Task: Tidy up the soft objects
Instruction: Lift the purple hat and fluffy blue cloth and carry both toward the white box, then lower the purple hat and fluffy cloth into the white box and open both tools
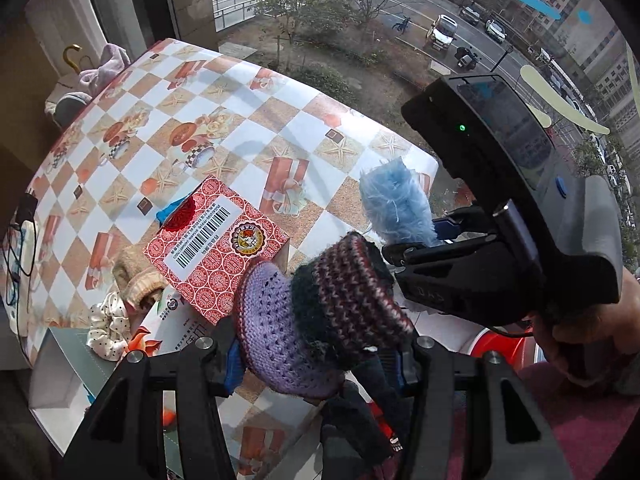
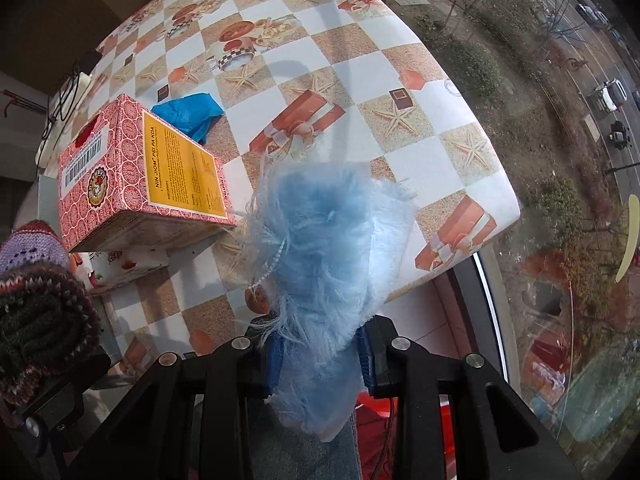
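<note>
Currently both tongs are loaded, above the worktop (image 2: 404, 60). Left tongs (image 1: 316, 364) pinch a rolled knitted purple-and-maroon piece (image 1: 320, 312), roll pointing away along the fingers. Right tongs (image 2: 320, 356) are pressed tight on a fluffy blue piece (image 2: 324, 248), long axis also running forward. Red box (image 2: 132, 168) lies ahead-left of the right tongs; left tongs look nearer it. Where either piece goes, cannot tell.
</note>
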